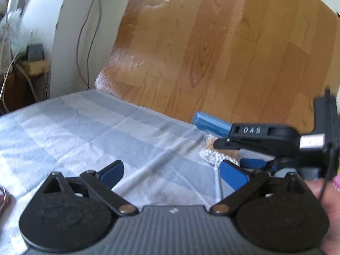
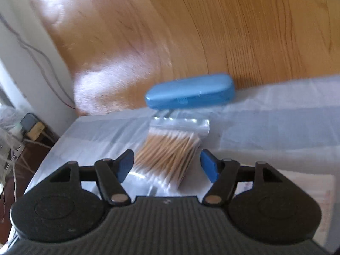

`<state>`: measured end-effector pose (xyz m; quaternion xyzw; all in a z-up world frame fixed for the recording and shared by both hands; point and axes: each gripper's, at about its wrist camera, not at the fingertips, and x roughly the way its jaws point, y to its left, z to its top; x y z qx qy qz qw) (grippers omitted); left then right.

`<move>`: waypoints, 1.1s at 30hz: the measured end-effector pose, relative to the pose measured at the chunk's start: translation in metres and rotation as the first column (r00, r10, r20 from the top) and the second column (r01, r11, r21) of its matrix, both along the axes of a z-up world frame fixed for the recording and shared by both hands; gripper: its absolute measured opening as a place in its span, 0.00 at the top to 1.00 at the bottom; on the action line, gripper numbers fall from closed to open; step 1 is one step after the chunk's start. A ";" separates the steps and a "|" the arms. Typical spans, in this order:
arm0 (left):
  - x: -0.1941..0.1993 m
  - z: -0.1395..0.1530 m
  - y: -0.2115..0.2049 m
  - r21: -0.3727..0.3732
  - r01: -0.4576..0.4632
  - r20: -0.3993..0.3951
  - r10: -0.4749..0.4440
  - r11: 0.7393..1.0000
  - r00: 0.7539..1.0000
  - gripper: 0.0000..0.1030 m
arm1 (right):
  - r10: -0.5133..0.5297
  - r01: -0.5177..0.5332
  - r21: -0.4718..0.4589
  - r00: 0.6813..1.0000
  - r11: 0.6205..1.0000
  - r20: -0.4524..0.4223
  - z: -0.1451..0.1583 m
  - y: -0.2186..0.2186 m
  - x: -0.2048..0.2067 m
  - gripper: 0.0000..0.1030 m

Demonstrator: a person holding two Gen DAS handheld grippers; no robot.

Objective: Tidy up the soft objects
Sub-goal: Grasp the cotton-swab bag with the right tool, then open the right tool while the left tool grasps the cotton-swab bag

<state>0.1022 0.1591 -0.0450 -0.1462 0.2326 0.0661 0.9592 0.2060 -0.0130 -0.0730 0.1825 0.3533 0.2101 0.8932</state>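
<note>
Right hand-held gripper (image 2: pixel 166 164): jaws stand apart with the bag of cotton swabs (image 2: pixel 170 148) between the pads, which do not press on it, so nothing is gripped. That bag lies flat on the checked sheet (image 2: pixel 276 114) of the bed, probably to let the jaws straddle it. At 12 o'clock beyond it, near the bed edge, lies a blue case (image 2: pixel 189 94). Left hand-held gripper (image 1: pixel 173 175): jaws wide apart and empty over bare sheet, the bag at its 2 o'clock.

Glossy wood-plank floor (image 1: pixel 212 53) catches daylight beside a white wall (image 1: pixel 70 21) with trailing cables (image 1: pixel 85 42).
</note>
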 end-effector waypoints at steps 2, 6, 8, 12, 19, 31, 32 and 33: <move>0.000 -0.001 0.006 -0.036 0.001 0.001 -0.001 0.999 1.000 0.03 | 0.027 -0.026 -0.054 0.999 0.998 0.027 0.002 0.011 0.001 0.44; -0.001 0.000 0.008 -0.049 -0.004 0.003 0.004 0.999 1.000 0.03 | 0.113 -0.105 -0.118 0.991 0.987 0.066 0.009 0.015 -0.019 0.59; -0.002 0.000 0.007 -0.048 -0.003 0.007 0.003 0.999 1.000 0.03 | 0.141 -0.126 -0.152 0.985 0.980 0.097 0.013 0.012 -0.033 0.61; -0.002 0.000 0.004 -0.030 0.010 0.009 -0.010 0.999 1.000 0.03 | 0.202 -0.180 -0.173 0.973 0.968 0.114 0.012 -0.004 -0.065 0.61; -0.003 0.001 -0.008 0.037 0.046 0.009 -0.046 0.998 0.999 0.01 | 0.270 -0.254 -0.154 0.958 0.955 0.097 0.009 -0.066 -0.136 0.61; -0.001 0.002 -0.037 0.185 0.104 -0.025 -0.101 0.977 0.995 0.01 | 0.109 -0.105 -0.046 0.990 0.993 0.095 -0.008 -0.191 -0.245 0.62; 0.000 0.001 -0.040 0.198 0.108 -0.039 -0.102 0.974 0.994 0.01 | 0.091 -0.087 -0.041 0.991 0.995 0.097 -0.008 -0.199 -0.251 0.61; 0.001 0.001 -0.044 0.206 0.114 -0.057 -0.104 0.972 0.993 0.01 | 0.069 -0.066 -0.040 0.993 0.997 0.099 -0.008 -0.204 -0.256 0.59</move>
